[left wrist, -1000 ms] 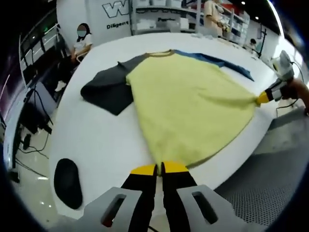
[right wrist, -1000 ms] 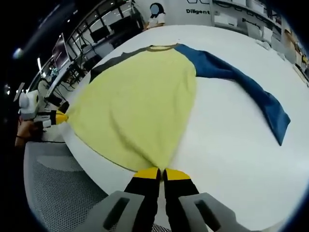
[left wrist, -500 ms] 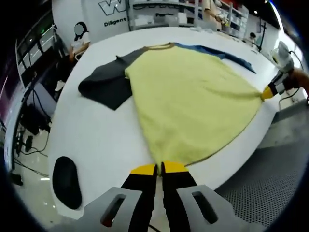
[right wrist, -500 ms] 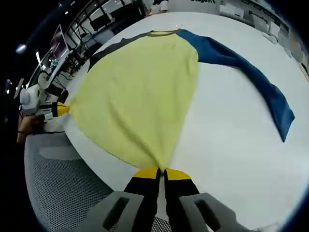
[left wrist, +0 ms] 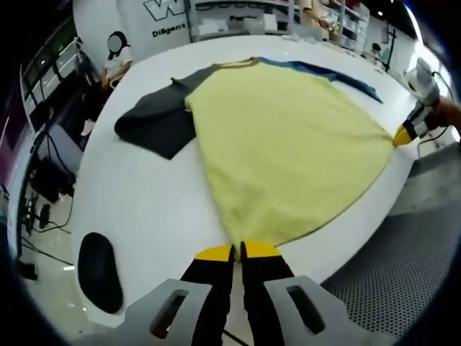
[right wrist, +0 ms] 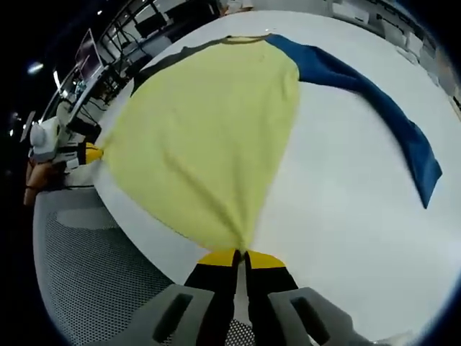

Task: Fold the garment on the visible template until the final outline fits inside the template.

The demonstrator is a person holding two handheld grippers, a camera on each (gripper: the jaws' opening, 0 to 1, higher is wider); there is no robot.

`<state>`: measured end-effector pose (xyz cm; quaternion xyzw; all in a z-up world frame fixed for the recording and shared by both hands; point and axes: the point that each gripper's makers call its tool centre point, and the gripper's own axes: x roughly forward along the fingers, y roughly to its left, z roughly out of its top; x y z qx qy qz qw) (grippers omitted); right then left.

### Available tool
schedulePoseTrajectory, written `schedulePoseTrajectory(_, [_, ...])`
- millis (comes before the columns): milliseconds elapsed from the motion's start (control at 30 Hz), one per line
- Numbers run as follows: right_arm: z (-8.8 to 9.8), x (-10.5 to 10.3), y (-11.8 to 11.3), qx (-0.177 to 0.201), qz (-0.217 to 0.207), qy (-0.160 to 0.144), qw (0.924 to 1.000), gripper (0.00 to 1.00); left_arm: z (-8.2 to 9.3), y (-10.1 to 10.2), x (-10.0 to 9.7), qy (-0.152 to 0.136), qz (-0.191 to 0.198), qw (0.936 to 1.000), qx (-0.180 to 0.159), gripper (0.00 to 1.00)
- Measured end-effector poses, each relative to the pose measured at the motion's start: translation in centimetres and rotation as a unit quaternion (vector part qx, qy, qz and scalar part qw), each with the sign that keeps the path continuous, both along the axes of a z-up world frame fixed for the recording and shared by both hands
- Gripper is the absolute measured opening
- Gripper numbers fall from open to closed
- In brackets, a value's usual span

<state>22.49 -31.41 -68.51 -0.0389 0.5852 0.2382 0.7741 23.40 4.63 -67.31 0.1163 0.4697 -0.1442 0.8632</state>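
Showing: one garment (left wrist: 288,151) with two sleeves, one dark oval pad (left wrist: 99,270), two grippers, one tabletop (left wrist: 144,209), one seated person (left wrist: 115,54).

The left gripper (left wrist: 238,251) had two black jaws capped with yellow pads, rising from the 6 o'clock edge of the left gripper view. Each jaw sat on a light grey bracket with a slanted oblong slot cut through it. The right gripper (right wrist: 240,256) was built the same: black jaws, yellow pads, grey slotted brackets at 6 o'clock in its own view. Seen from afar at 3 o'clock in the left gripper view, that gripper showed a yellow tip, a black section and a white body, with a hand (left wrist: 448,115) behind it.
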Motion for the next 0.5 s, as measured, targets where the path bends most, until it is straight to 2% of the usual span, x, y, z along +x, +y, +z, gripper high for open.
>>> schedulePoseTrajectory(300, [0.0,0.1,0.0,0.003,0.005,-0.007,1.0,0.0,-0.2,0.0,0.1,-0.006,0.017,0.9998,-0.002,0.05])
schedulePoseTrajectory(400, [0.3,0.6,0.0,0.018,-0.023,-0.019,0.9994,0.0,0.1,0.3,0.3,-0.016,0.022,0.9996,0.001,0.15])
schedulePoseTrajectory(500, [1.4,1.2,-0.2,0.029,-0.028,-0.042,0.9983,0.01,0.7,0.1,0.6,-0.033,0.031,0.9988,-0.021,0.26])
